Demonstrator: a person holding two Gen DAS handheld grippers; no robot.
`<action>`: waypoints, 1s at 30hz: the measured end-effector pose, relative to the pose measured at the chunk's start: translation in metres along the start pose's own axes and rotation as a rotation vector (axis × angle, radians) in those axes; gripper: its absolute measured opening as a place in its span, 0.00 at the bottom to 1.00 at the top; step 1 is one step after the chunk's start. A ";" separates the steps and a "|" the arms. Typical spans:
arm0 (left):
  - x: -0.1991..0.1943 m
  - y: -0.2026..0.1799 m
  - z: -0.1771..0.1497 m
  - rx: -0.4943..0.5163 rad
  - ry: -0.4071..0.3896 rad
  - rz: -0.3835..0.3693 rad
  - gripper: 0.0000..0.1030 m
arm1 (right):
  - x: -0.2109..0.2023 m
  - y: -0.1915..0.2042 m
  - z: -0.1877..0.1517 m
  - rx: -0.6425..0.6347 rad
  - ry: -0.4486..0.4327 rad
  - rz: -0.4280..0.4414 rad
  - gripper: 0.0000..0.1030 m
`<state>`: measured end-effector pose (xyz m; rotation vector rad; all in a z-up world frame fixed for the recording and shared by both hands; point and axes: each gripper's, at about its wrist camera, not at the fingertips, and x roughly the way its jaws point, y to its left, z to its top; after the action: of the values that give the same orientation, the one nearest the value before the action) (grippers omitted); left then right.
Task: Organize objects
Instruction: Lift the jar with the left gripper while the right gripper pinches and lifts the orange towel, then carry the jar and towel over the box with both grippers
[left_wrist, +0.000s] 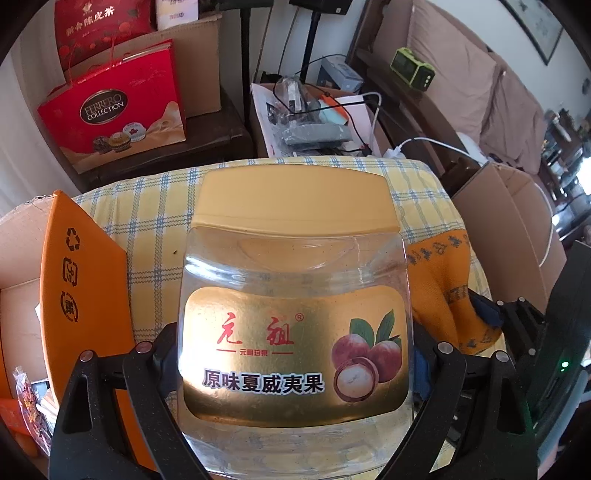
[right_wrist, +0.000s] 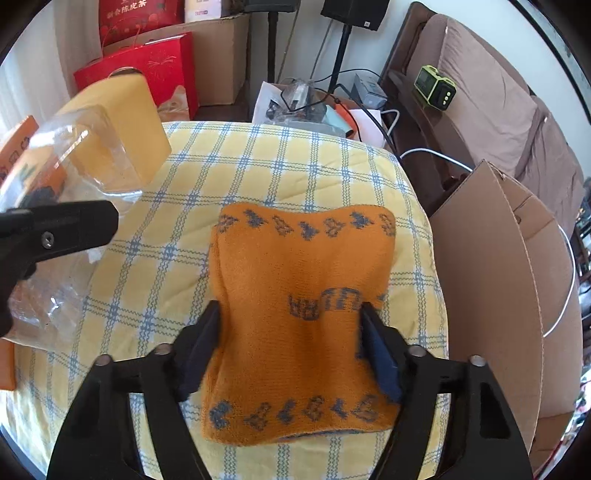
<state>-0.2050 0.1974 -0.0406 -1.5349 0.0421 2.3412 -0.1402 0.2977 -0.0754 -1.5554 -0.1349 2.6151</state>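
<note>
Brown sofa (right_wrist: 491, 92) by white wall, checked tablecloth (right_wrist: 295, 166), cardboard boxes (right_wrist: 517, 280), seemingly daylight.

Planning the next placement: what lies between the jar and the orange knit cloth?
In the right wrist view, only bare checked tablecloth separates jar and orange knit cloth.

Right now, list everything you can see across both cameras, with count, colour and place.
Jar: one, clear plastic with gold lid and label, held in the left gripper.
Folded cloth: one, orange with grey pattern, between the right gripper's fingers, over the checked cloth.
Checked cloth: one, yellow with blue lines, covering the table.
Gift bag: one, red, behind the table on the left.
Cardboard box: one, brown, open, right of the table.
Orange box: one, left of the table.
Green device: one, by the sofa.
Left gripper: black, shut on the jar.
Right gripper: black, shut on the folded cloth.
</note>
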 end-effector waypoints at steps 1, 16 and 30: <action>0.000 0.000 0.000 -0.003 0.000 -0.002 0.88 | -0.003 -0.004 0.002 0.008 0.002 0.010 0.45; -0.035 0.002 -0.001 0.005 -0.056 0.000 0.88 | -0.055 -0.011 0.022 0.040 -0.092 0.064 0.29; -0.102 0.040 -0.005 -0.037 -0.151 0.012 0.88 | -0.118 0.024 0.050 0.045 -0.190 0.172 0.29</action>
<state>-0.1759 0.1315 0.0418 -1.3731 -0.0281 2.4732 -0.1290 0.2573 0.0480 -1.3588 0.0458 2.8741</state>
